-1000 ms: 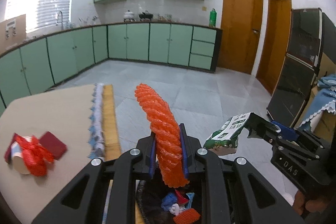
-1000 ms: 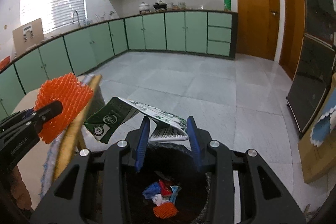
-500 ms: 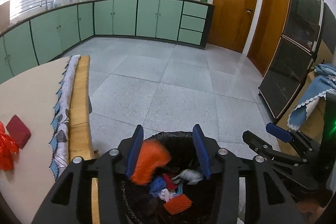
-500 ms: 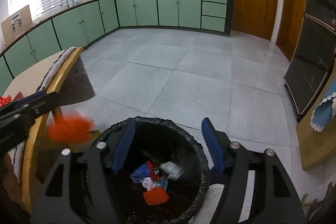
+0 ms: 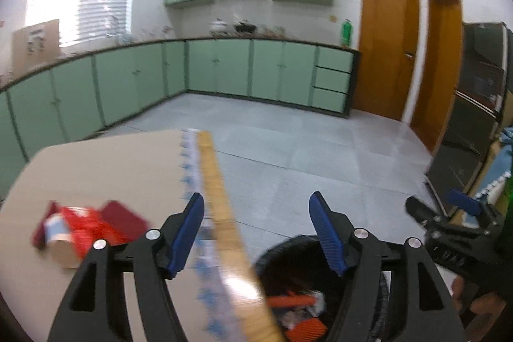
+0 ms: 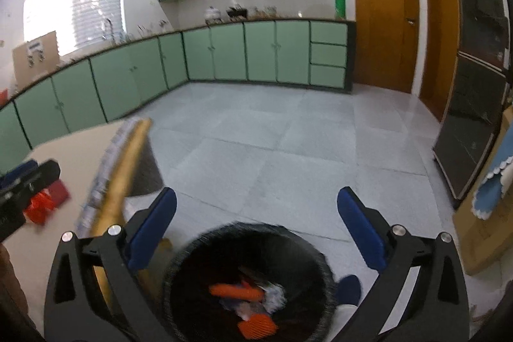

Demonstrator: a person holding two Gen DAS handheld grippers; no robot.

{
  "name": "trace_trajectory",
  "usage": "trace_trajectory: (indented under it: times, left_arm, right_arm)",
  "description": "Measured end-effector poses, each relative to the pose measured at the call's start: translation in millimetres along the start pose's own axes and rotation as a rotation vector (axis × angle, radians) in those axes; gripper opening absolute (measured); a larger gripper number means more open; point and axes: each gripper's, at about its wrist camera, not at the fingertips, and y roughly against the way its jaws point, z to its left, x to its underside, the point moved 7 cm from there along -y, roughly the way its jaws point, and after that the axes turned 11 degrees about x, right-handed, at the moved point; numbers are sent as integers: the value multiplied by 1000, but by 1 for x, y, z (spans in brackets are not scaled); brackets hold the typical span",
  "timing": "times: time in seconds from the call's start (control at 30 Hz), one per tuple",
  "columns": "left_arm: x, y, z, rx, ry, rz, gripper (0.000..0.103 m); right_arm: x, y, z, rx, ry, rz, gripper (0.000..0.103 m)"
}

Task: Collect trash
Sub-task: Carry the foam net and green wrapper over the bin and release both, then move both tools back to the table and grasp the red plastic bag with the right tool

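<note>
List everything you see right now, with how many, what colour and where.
Bin: one, black, on floor below both claws.
Foam nets: two at least, orange, inside bin with other scraps.
Table: one, beige top, wooden edge, left of bin.
Trash pile: red netting, dark red pieces, a cup, on table.
Cabinets: many, green, along far walls.
Doors: two, brown, right.
Bottle: one, green, on counter.
Left claw: open, empty.
Right claw: open, empty.
</note>
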Motion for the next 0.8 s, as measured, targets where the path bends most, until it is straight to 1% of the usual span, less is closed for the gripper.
trace_trajectory:
  times: [0.13,0.37,0.57,0.8]
  left_arm:
    - [-2,32,42,-89,22,-29,67]
    - [4,82,128,-262,88,-65,67]
    - [18,103,181,-354,122,-62,67]
    - [29,113,226,-412,153,-39,67]
  right_arm:
    - [-13,15,41,-74,4,-35,98]
    - [-18,31,115,-194,53,-67,98]
    - [-15,45,187,-287,124,-93,98]
    - [-8,46,259,-382,185,-66,97]
